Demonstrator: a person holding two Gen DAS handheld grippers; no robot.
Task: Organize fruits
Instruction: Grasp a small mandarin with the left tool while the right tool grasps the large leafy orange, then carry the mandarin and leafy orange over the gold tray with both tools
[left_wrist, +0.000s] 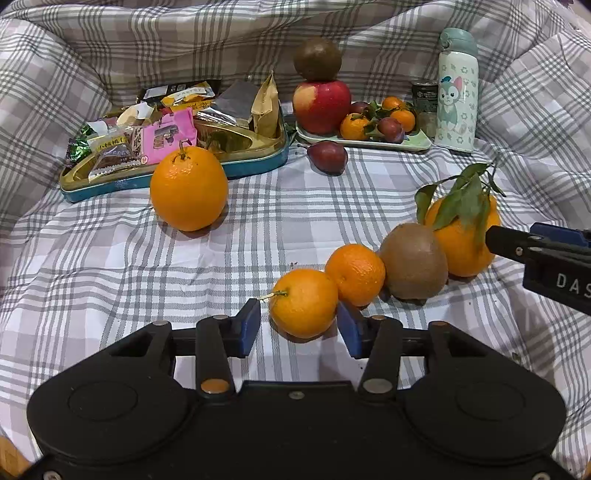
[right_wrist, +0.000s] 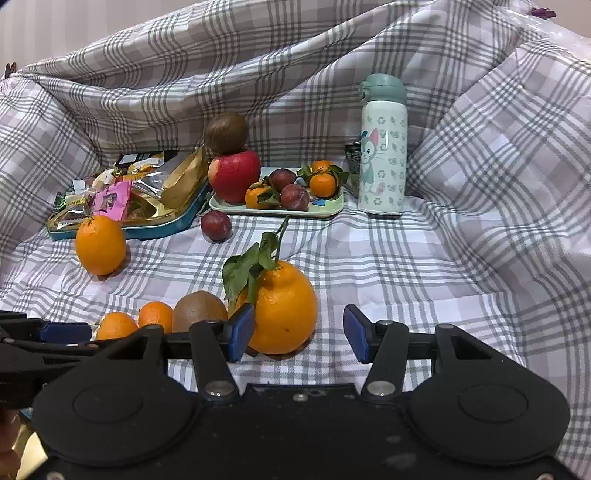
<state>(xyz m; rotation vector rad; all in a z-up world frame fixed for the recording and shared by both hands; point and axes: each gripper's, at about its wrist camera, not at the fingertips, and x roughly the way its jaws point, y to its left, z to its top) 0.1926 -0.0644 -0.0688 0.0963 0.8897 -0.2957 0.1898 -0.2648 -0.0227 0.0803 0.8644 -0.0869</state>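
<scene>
On the plaid cloth a small mandarin (left_wrist: 303, 302) lies between the blue pads of my left gripper (left_wrist: 298, 309), which stands open with a gap at the left pad. Beside it in a row come a second mandarin (left_wrist: 355, 274), a kiwi (left_wrist: 413, 262) and a big leafy orange (right_wrist: 284, 310). My right gripper (right_wrist: 298, 312) is open around that leafy orange, its left pad at the fruit's edge and its right pad well apart. A large orange (left_wrist: 188, 188) sits alone at the left. At the back a green tray (left_wrist: 369, 142) holds an apple (left_wrist: 321, 107) and small fruits.
A brown round fruit (left_wrist: 317, 59) balances on the apple. A dark red plum (left_wrist: 328, 157) lies in front of the tray. A blue tin (left_wrist: 255, 164) full of snack packets stands back left, and a thermos bottle (left_wrist: 457, 92) and a can (left_wrist: 424, 99) back right. Cloth folds rise all around.
</scene>
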